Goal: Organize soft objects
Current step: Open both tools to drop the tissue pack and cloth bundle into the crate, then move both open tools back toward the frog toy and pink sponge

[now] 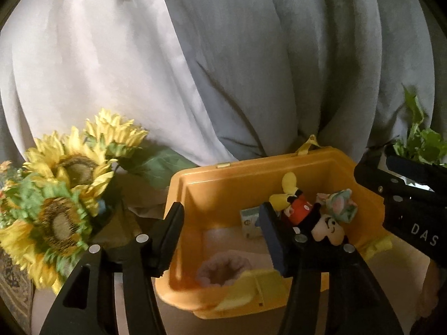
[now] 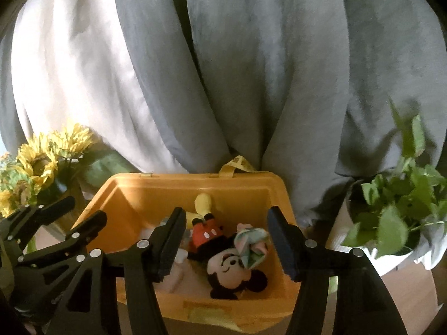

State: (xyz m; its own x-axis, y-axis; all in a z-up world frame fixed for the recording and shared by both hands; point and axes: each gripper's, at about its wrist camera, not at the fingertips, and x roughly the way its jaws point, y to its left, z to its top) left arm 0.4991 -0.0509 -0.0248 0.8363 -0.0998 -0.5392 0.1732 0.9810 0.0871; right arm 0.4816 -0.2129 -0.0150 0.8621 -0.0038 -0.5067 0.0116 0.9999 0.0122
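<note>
Toys fill the orange bin (image 2: 282,195) at the centre of both views — a mouse doll (image 2: 223,254) lying head-down with a pastel cloth bundle (image 2: 252,247) against its face, and a fuzzy pink ring (image 1: 223,270) lower left in the bin. Both the left hand-held gripper (image 1: 220,240) and the right hand-held gripper (image 2: 226,243) hang above it, spread wide and holding nothing. Sunflowers (image 1: 64,184) stand at left, a leafy plant (image 2: 399,203) at right.

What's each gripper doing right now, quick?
Left gripper: open, holding nothing, above the yellow bin.
Right gripper: open, empty, over the Mickey Mouse plush.
</note>
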